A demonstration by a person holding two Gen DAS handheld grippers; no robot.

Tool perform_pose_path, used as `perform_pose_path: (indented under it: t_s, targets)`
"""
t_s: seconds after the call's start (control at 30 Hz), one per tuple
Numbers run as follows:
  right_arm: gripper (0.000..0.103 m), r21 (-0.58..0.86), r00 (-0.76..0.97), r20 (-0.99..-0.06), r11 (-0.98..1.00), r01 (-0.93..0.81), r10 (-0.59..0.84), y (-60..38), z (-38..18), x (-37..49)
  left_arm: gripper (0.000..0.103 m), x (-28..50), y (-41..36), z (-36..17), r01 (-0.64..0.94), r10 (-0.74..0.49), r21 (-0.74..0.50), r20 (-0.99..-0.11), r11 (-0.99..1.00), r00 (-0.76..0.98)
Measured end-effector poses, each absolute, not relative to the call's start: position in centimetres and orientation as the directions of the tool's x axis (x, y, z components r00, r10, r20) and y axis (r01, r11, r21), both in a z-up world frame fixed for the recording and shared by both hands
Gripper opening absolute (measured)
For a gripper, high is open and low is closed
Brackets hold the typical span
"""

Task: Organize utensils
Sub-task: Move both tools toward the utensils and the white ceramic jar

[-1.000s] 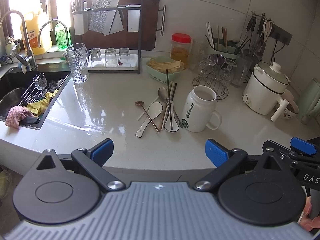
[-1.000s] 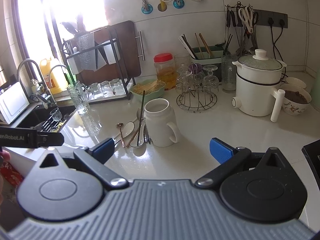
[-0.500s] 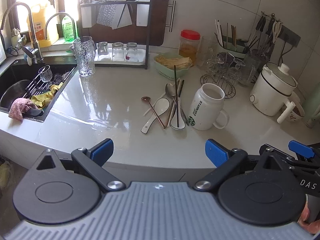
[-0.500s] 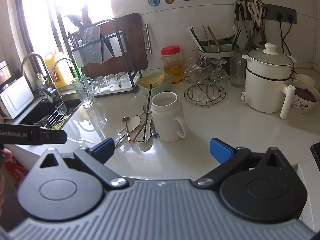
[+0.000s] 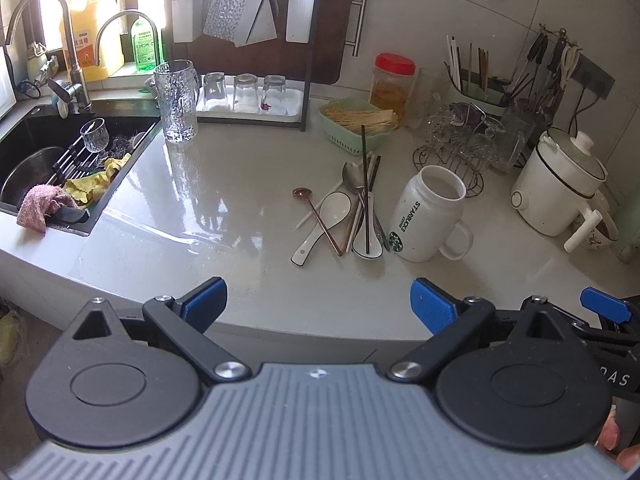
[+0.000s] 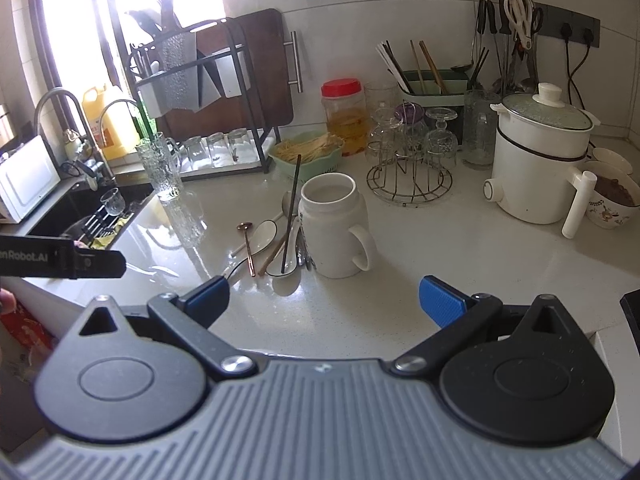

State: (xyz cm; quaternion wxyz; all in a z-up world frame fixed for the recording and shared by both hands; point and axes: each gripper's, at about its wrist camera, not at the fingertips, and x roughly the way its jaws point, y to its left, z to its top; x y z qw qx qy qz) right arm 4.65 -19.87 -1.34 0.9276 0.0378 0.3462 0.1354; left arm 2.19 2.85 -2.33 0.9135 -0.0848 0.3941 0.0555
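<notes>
Bare worktop (image 5: 224, 200) lies open between the near edge and the utensil pile (image 5: 348, 208). The white mug (image 5: 430, 216) stands touching the pile's right side; a green basket (image 5: 354, 128) blocks behind it.

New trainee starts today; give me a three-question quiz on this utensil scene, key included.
1. True or false: the left gripper is holding a spoon.
2. The black chopstick's near end rests in: A) the mug B) a white spoon C) the sink
3. Fill in: the utensils lie on the counter to the ___ of the mug, seen from the left wrist camera.

Key: 1 false; 2 B; 3 left.
</notes>
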Motion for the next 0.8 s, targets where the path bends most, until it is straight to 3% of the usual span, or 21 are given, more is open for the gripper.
perform_pose_path:
  t_s: [0.8]
  targets:
    - [0.103, 0.161, 0.645, -0.711, 0.957, -0.240, 0.281, -19.7, -3.4, 7.4, 0.100, 4.6, 2.1, -3.9, -0.209, 0.065, -0.090, -0.771, 0.974, 0.634]
